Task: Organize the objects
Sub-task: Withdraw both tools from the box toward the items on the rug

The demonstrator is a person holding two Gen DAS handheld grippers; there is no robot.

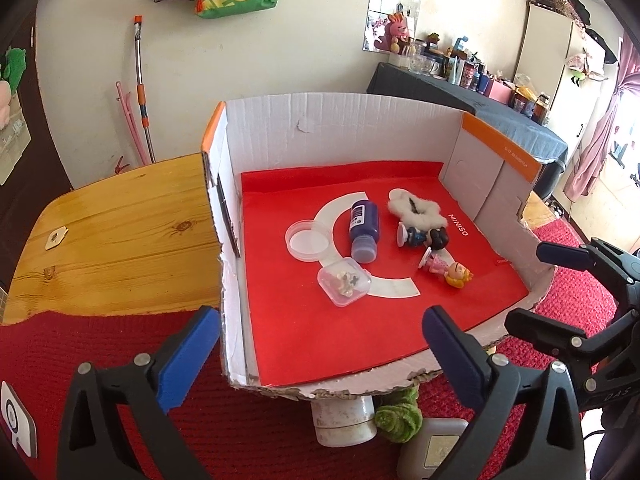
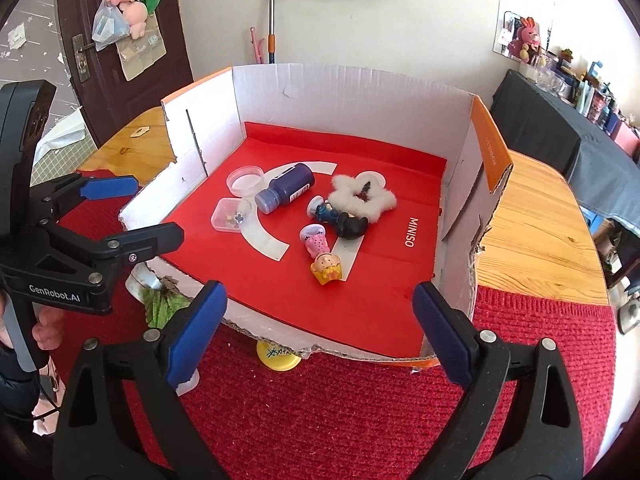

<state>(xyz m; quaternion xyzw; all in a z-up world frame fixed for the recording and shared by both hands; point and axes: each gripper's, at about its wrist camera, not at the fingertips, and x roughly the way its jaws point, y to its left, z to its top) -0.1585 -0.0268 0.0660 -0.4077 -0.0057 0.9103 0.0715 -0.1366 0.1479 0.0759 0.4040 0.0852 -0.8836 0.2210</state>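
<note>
A white cardboard box (image 1: 340,128) (image 2: 360,92) with a red lining holds a blue bottle (image 1: 363,229) (image 2: 285,192) on its side, a round clear lid (image 1: 308,239) (image 2: 245,179), a small clear case (image 1: 344,282) (image 2: 230,215), a white fluffy star (image 1: 418,210) (image 2: 364,199), a dark figurine (image 1: 422,237) (image 2: 340,218) and a pink and yellow figurine (image 1: 446,267) (image 2: 323,256). My left gripper (image 1: 320,356) (image 2: 132,212) is open and empty before the box's near edge. My right gripper (image 2: 320,332) (image 1: 536,292) is open and empty, also at the near edge.
The box rests on a red knitted mat (image 2: 360,412) over a wooden table (image 1: 116,232) (image 2: 540,220). Under the box's front edge are a white jar (image 1: 344,420), a green fuzzy thing (image 1: 398,416) and a yellow cap (image 2: 279,356). A cluttered dark counter (image 1: 460,92) stands behind.
</note>
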